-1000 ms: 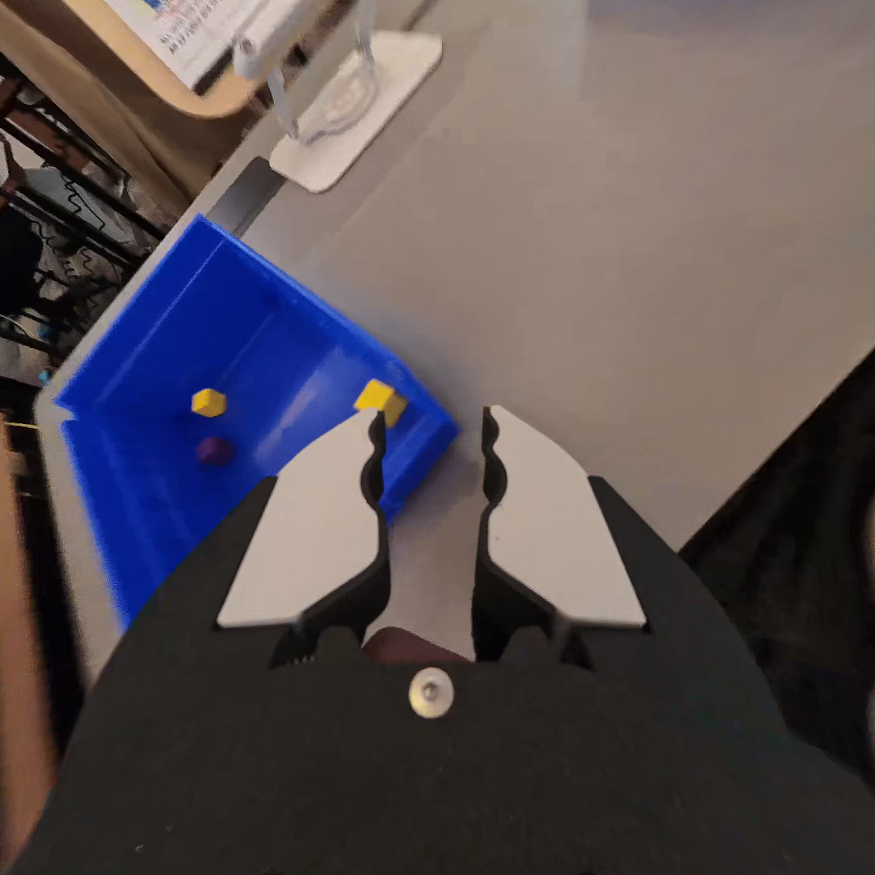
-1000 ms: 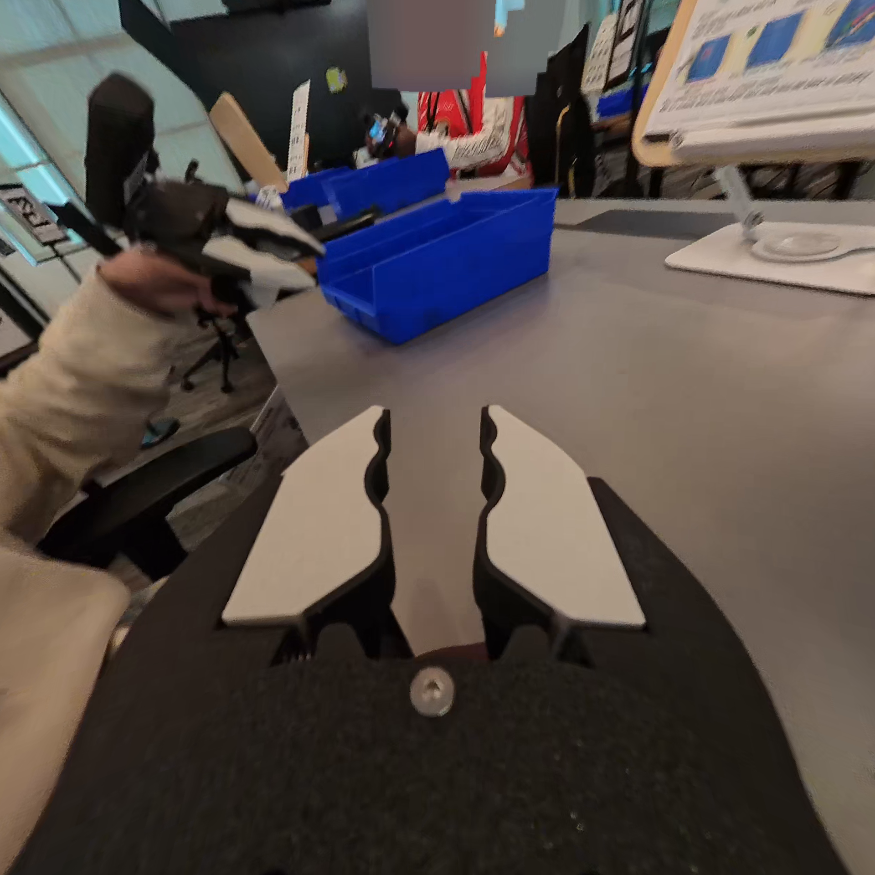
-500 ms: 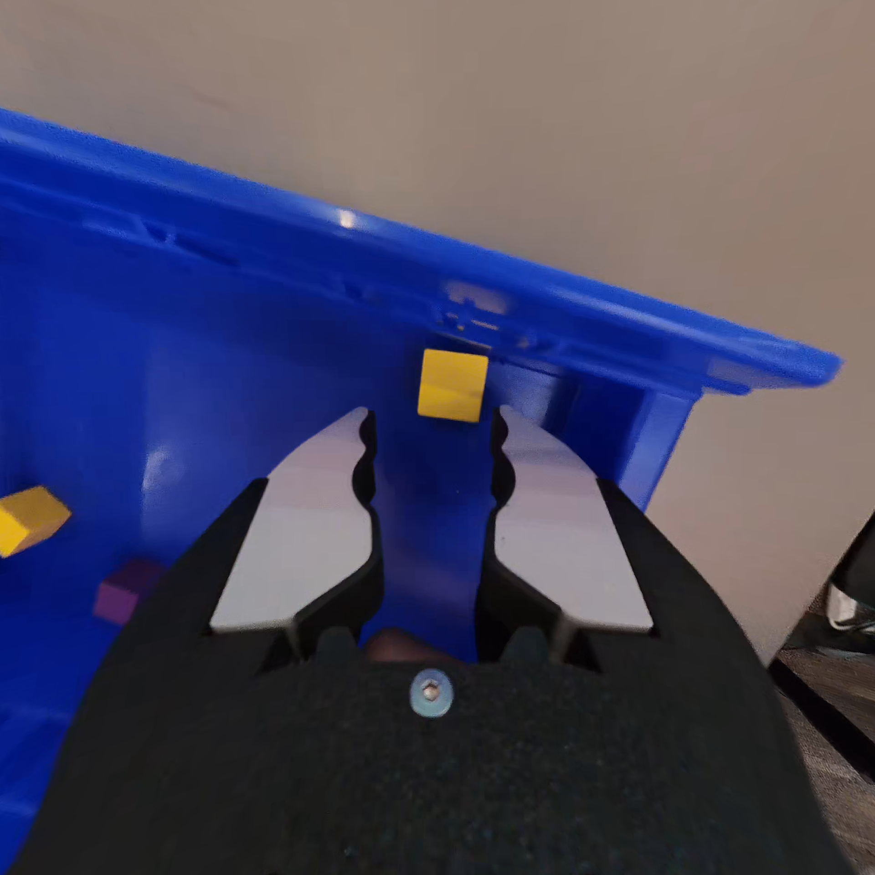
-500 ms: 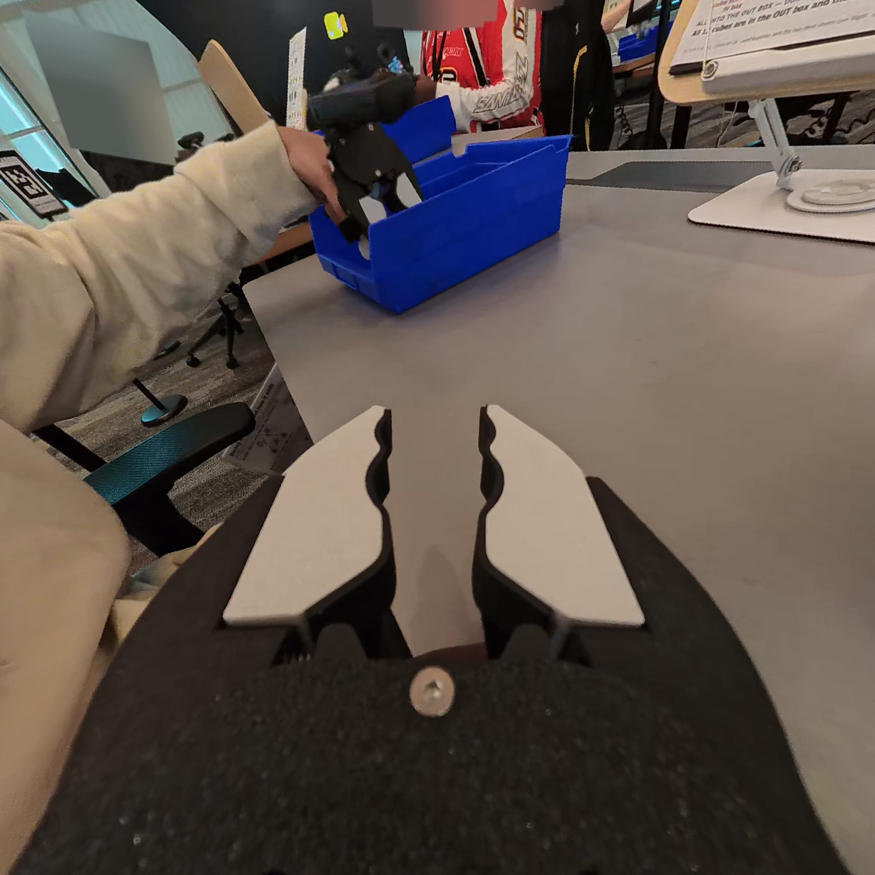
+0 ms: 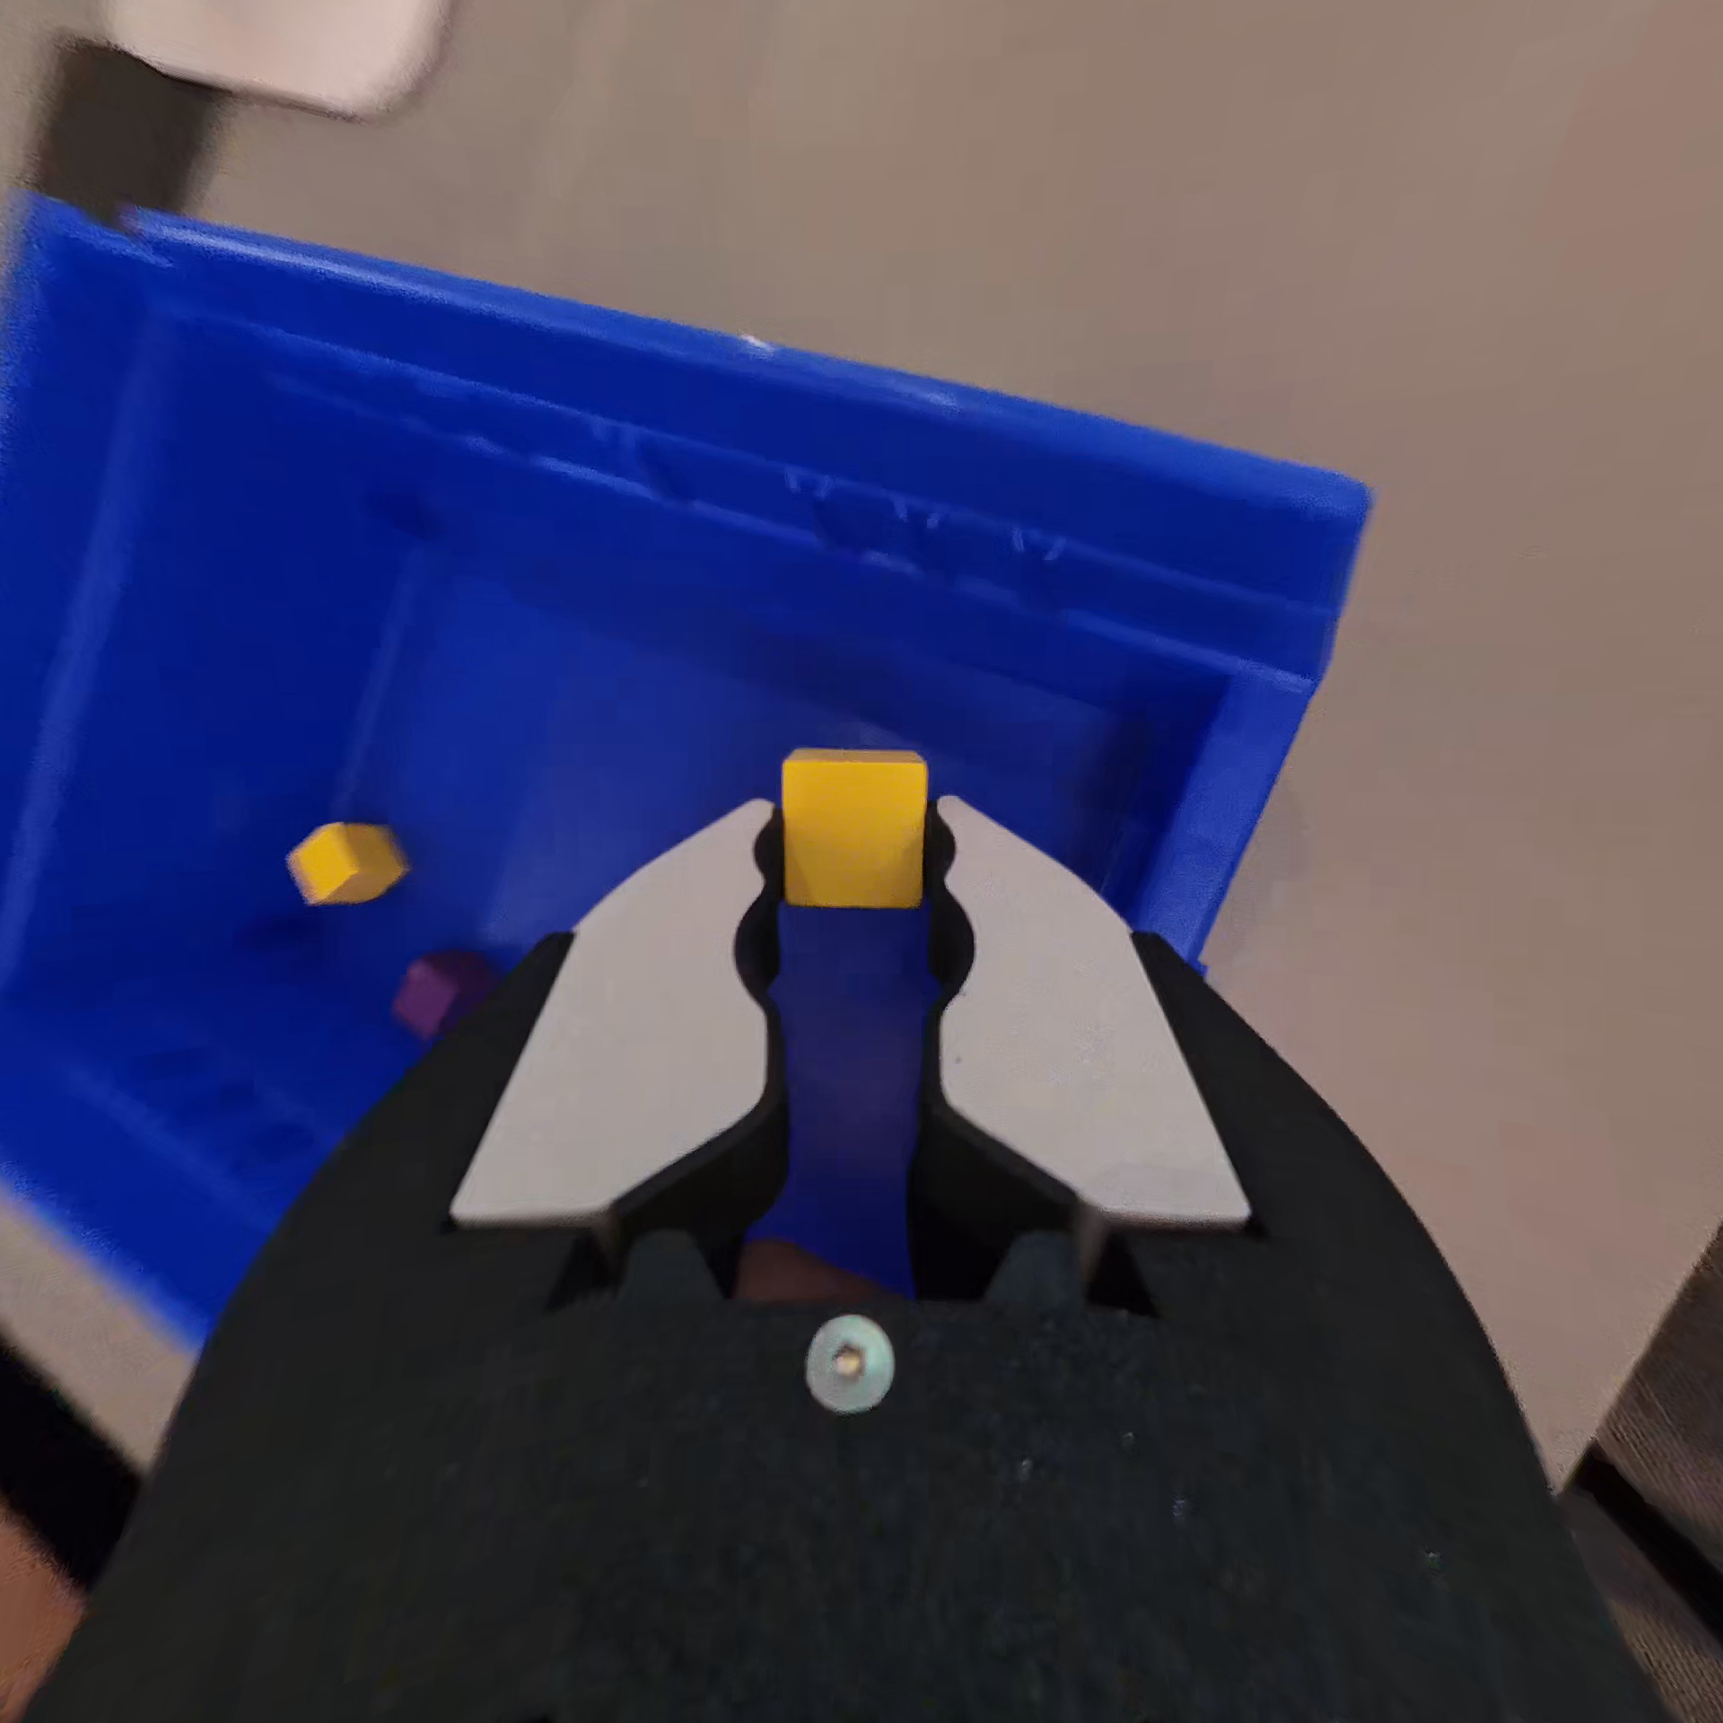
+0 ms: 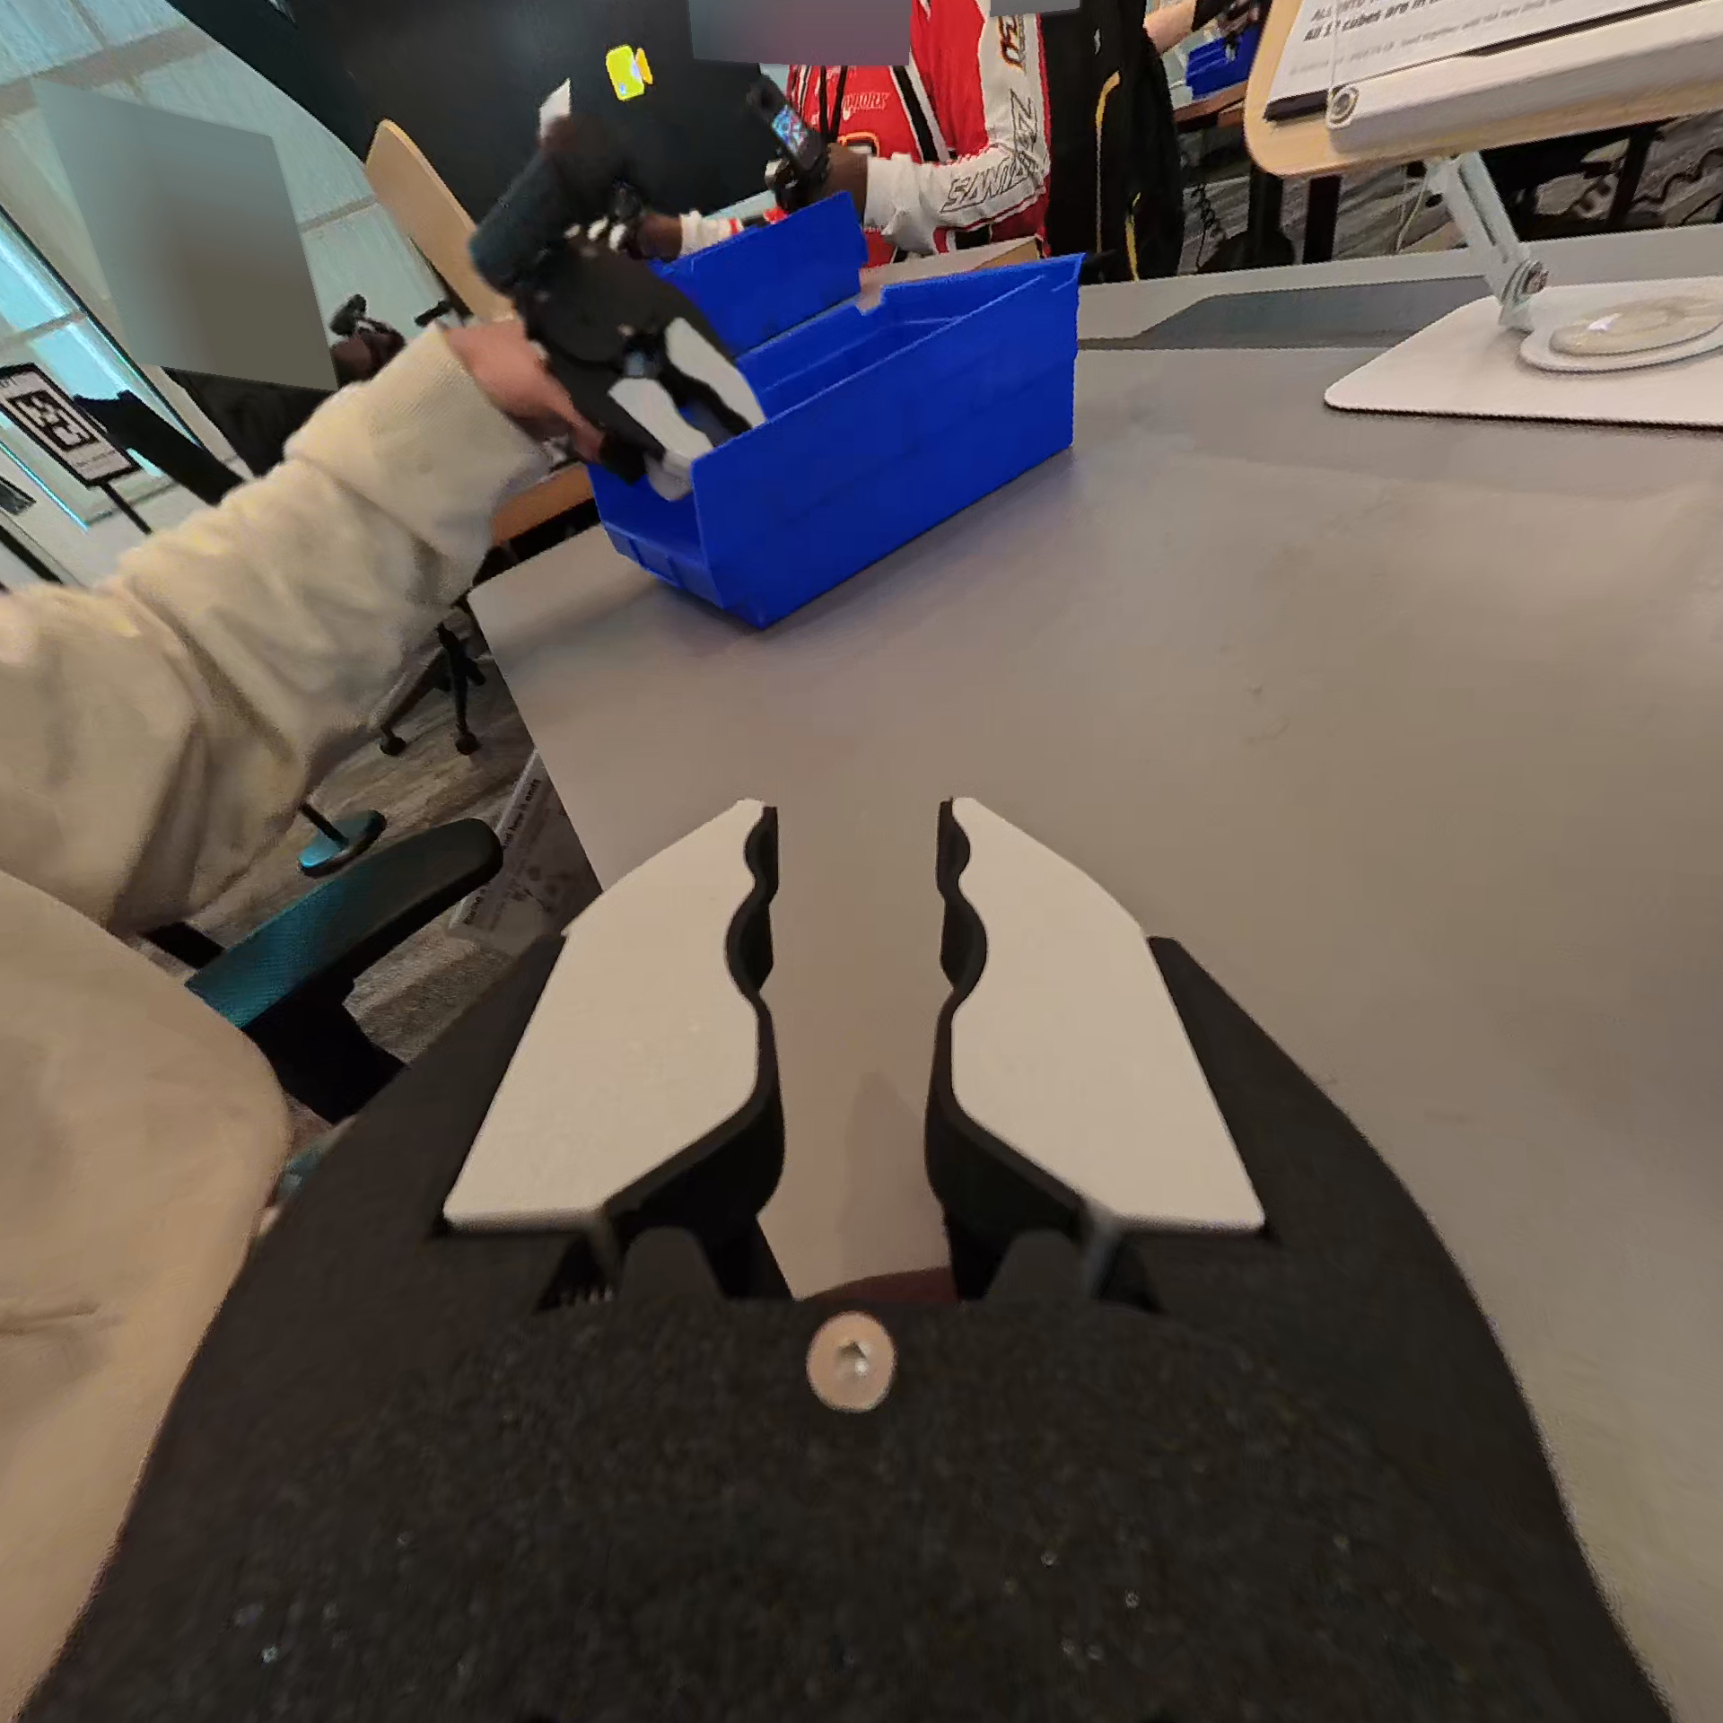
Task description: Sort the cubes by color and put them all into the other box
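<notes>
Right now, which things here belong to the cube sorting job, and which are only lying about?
For the job:
- held yellow cube
- left gripper
- loose yellow cube
- purple cube
- blue box
- right gripper, open

Lying about:
- white stand
- chair

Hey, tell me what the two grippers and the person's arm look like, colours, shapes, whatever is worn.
Both the left gripper and the right gripper share one design: a wide black, grainy body, two light grey fingers with black wavy inner edges, and a silver screw at the centre. The arm holding the left gripper wears a cream sleeve. No cables show.
</notes>
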Available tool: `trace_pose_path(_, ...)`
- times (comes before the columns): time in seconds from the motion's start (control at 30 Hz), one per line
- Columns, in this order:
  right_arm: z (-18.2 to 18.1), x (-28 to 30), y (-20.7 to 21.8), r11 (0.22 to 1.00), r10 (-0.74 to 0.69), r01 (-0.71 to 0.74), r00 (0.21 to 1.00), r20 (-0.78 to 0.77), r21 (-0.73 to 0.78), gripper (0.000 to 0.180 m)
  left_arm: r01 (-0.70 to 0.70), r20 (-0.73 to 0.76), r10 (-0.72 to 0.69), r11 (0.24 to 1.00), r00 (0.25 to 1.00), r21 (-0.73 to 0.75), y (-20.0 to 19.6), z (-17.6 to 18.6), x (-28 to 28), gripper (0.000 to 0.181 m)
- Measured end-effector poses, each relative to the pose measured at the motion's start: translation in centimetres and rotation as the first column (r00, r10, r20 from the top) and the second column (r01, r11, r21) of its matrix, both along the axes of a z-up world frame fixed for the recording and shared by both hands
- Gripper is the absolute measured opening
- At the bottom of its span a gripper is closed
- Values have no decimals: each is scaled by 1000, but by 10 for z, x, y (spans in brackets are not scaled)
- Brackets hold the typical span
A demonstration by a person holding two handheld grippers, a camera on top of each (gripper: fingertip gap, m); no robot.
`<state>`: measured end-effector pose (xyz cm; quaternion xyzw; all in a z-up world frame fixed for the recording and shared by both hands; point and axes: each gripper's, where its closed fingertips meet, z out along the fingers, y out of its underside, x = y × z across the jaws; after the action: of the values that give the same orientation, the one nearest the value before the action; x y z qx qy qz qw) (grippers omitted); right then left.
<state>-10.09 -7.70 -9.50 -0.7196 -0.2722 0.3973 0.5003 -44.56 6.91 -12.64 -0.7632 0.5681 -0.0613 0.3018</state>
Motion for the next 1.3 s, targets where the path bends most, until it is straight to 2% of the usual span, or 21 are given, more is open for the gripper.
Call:
trace_pose_path(0.1, 6, 4, 3, 998, 2, -7, 996, -90, -62, 33, -73, 148, 42, 974, 988, 216, -12, 36, -8, 27)
trace_pose_path(0.17, 14, 5, 7, 991, 10, -36, 980, -197, -127, 35, -95, 245, 14, 942, 969, 321, -27, 53, -4, 27)
trace_pose_path(0.27, 33, -4, 17, 972, 31, -112, 931, -363, -206, 42, -85, 383, -87, 909, 920, 408, -54, 77, 24, 28)
trace_pose_path(0.37, 52, -33, 19, 935, 133, -268, 871, -472, -232, 44, -15, 469, -241, 878, 850, 478, -81, 101, 77, 27)
trace_pose_path(0.43, 64, -57, 16, 866, 205, -421, 789, -579, -268, 48, 54, 489, -337, 861, 805, 505, -96, 114, 117, 27)
trace_pose_path(0.53, 75, -88, 13, 709, 259, -637, 635, -728, -304, 55, 165, 483, -445, 840, 754, 516, -113, 120, 171, 27)
trace_pose_path(0.57, 77, -94, 14, 668, 256, -680, 593, -764, -304, 55, 191, 473, -467, 833, 747, 520, -115, 120, 186, 27)
trace_pose_path(0.63, 76, -104, 16, 623, 254, -718, 560, -788, -309, 57, 236, 455, -497, 823, 739, 516, -118, 115, 211, 27)
trace_pose_path(0.77, 71, -108, 15, 622, 260, -723, 554, -791, -301, 56, 300, 419, -524, 818, 741, 491, -119, 96, 246, 27)
trace_pose_path(0.87, 61, -101, 15, 643, 278, -704, 582, -764, -302, 27, 325, 413, -543, 810, 731, 489, -123, 89, 261, 27)
trace_pose_path(1.0, 56, -92, 13, 641, 280, -706, 579, -766, -299, 27, 313, 387, -525, 813, 758, 491, -125, 83, 269, 27)
trace_pose_path(1.03, 56, -91, 13, 649, 278, -698, 588, -759, -303, 27, 302, 382, -514, 817, 768, 491, -126, 82, 268, 31)
trace_pose_path(1.1, 57, -86, 14, 660, 279, -687, 599, -751, -303, 27, 284, 391, -488, 834, 780, 474, -133, 82, 265, 50)
trace_pose_path(1.2, 60, -73, 18, 714, 264, -632, 642, -720, -301, 27, 187, 495, -401, 885, 771, 426, -144, 90, 247, 53)
trace_pose_path(1.3, 61, -56, 21, 802, 255, -522, 738, -624, -289, 27, -59, 682, -150, 960, 716, 273, -139, 94, 220, 50)
